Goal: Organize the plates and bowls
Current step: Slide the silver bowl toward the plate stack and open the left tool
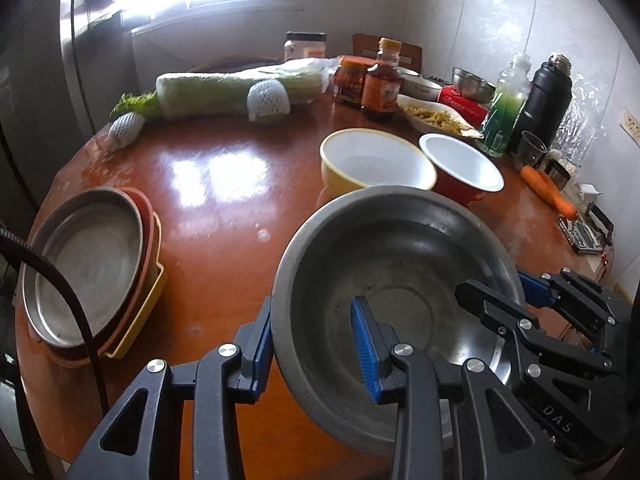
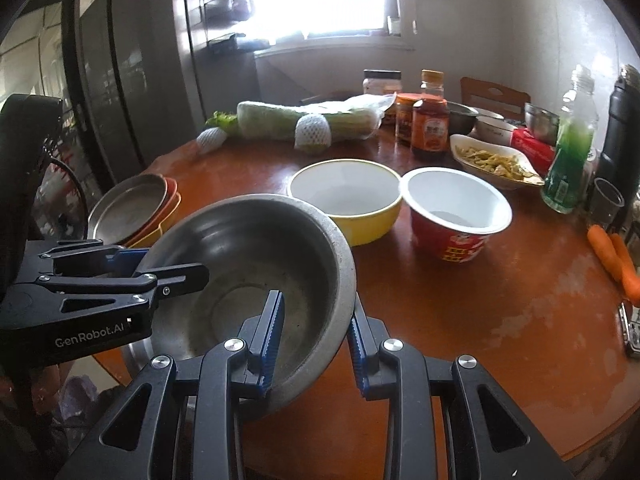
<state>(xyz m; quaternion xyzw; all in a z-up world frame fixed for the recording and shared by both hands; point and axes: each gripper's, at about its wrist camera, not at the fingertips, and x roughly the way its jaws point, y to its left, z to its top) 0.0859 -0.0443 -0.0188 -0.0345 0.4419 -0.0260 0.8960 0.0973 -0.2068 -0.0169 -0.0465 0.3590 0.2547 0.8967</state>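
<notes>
Steel bowl [image 1: 384, 280]: held clear above the round brown counter [image 1: 224, 208] and tilted, at centre of both wrist views.
Left gripper [image 1: 316, 344]: nearly closed, clamped on the steel bowl's rim at its 8 o'clock edge in the left wrist view, one blue pad inside, one outside.
Right gripper [image 2: 316, 328]: nearly closed, clamped on the same rim at its 5 o'clock edge in the right wrist view, one pad inside, one outside.
Yellow bowl [image 2: 346, 196]: white inside, standing on the counter just beyond the steel bowl at 12 o'clock.
Red paper bowl [image 2: 456, 216]: white inside, just beside the yellow bowl at its 3 o'clock.
Plate stack [image 1: 92, 268]: steel plate on top, reddish and yellow plates beneath, at the counter's 9 o'clock edge in the left wrist view.
Wrapped cabbage [image 1: 236, 88]: lying at 11 o'clock, far side.
Sauce bottle [image 1: 382, 80]: upright at 12 o'clock, by a dish of food [image 1: 436, 118].
Green bottle [image 2: 570, 148], black flask [image 1: 546, 96], carrots [image 2: 612, 258]: along the 2 to 3 o'clock edge.
</notes>
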